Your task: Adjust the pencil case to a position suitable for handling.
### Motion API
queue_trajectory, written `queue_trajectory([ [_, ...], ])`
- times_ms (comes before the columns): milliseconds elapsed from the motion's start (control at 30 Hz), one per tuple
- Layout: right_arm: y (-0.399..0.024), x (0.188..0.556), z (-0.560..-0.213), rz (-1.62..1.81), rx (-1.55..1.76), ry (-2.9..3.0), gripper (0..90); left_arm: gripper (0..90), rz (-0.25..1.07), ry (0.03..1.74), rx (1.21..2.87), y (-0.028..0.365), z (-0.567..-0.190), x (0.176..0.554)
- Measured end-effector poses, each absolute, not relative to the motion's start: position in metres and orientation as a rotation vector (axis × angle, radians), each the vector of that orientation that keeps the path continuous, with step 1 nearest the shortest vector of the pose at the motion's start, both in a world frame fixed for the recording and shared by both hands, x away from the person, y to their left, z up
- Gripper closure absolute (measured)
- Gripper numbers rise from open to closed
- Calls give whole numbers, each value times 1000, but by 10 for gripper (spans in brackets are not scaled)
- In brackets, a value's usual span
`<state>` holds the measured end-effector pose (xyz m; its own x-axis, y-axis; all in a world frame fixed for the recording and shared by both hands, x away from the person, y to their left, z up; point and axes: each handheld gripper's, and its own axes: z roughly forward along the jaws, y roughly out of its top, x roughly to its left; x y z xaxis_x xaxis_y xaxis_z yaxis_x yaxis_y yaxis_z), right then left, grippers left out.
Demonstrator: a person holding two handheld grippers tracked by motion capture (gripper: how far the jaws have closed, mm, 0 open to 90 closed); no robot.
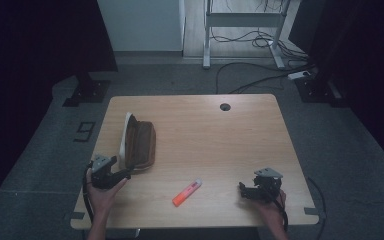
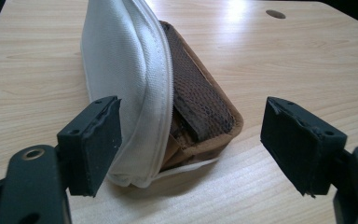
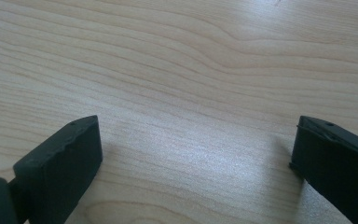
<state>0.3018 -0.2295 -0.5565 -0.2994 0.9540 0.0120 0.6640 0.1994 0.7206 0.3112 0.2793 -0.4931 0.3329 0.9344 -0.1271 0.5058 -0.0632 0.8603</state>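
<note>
A pencil case [image 1: 139, 142] lies open on the left half of the wooden table [image 1: 220, 140], white outside and brown inside. In the left gripper view its white flap [image 2: 121, 79] stands up beside the brown lining [image 2: 196, 98]. My left gripper [image 1: 122, 175] is at the case's near end, open, with the jaws either side of that end [image 2: 191, 144] and not touching it. An orange highlighter [image 1: 187, 192] with a white cap lies near the front edge, between the two grippers. My right gripper [image 1: 242, 191] rests low on the right front of the table, open over bare wood [image 3: 196, 154].
A round cable hole [image 1: 224, 106] sits near the table's far edge. Beyond the table are a grey carpet floor [image 1: 180, 80], white desk legs [image 1: 206, 35], loose cables [image 1: 260, 80] and a power strip [image 1: 300, 75]. Dark curtains [image 1: 35, 40] flank both sides.
</note>
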Motion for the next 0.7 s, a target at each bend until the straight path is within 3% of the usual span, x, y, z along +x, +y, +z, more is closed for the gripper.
queue_trajectory([
  [400,-229,302,-557,880,1505,2038,14,243,613,1350,1675,282,-496,327],
  [700,-229,302,-557,880,1505,2038,15,342,635,1383,1677,282,-503,338],
])
